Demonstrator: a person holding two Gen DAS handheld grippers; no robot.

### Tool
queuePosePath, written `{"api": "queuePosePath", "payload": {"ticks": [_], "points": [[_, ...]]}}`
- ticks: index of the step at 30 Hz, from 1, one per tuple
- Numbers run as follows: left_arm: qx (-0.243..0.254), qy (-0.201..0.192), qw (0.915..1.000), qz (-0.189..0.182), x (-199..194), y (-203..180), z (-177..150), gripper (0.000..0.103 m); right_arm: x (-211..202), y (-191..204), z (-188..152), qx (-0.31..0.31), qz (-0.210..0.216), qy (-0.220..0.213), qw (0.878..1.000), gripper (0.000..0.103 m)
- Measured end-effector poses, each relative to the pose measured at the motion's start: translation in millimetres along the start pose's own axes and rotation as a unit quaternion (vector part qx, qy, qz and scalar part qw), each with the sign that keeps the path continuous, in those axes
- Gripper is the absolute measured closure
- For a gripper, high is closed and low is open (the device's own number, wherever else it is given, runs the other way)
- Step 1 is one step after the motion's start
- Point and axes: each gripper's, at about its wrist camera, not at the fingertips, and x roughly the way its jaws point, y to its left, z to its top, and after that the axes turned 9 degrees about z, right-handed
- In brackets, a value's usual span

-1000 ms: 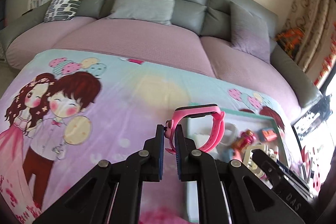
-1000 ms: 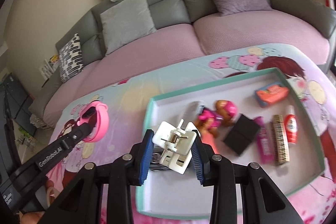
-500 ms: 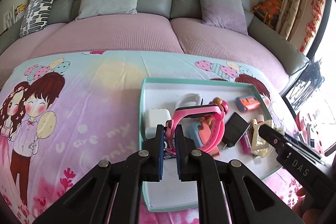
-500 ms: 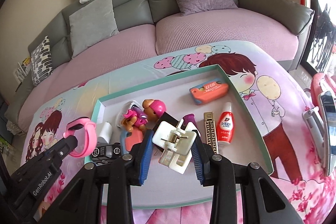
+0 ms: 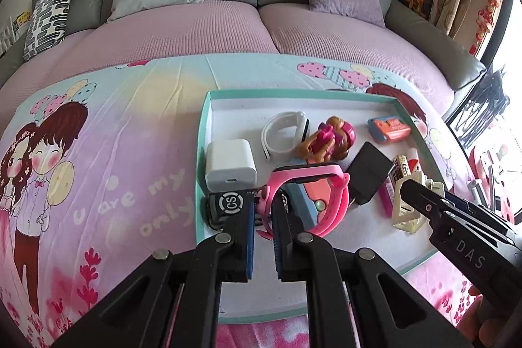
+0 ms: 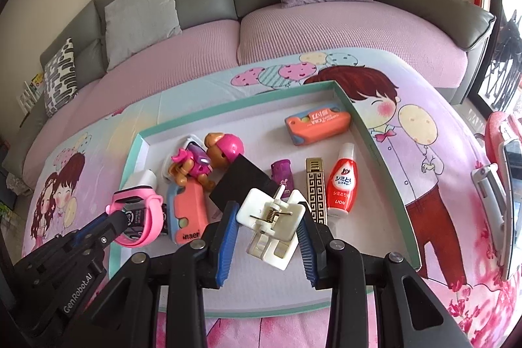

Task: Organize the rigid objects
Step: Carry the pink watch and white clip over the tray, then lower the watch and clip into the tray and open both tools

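Grippers in both our hands hang over a teal-rimmed tray (image 6: 375,149) on a cartoon-print cloth (image 5: 130,126). Our left gripper (image 5: 262,211) is clenched on the strap of a pink watch (image 5: 313,181), whose loop stands just beyond and to the right of its jaws, above the tray's near left part. Our right gripper (image 6: 269,217) grasps a white spring clip (image 6: 272,222) between its blue pads (image 6: 228,234). Ahead of those jaws lie a black block (image 6: 241,181), a pup figure (image 6: 208,162) and a red bottle (image 6: 341,185).

Glossy plastic pink watch (image 5: 313,185), matt cardboard tray (image 6: 375,145), printed cloth cover (image 5: 130,152)
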Motion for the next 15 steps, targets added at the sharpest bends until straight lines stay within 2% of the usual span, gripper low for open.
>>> {"api": "queuePosePath", "payload": {"ticks": [8, 15], "points": [[0.014, 0.027, 0.9995, 0.006, 12, -8, -6, 0.093, 7, -1, -3, -0.007, -0.001, 0.016, 1.0, 0.065], [0.014, 0.035, 0.9993, 0.005, 14, -6, -6, 0.093, 10, 0, -4, -0.011, -0.011, 0.024, 1.0, 0.065]]}}
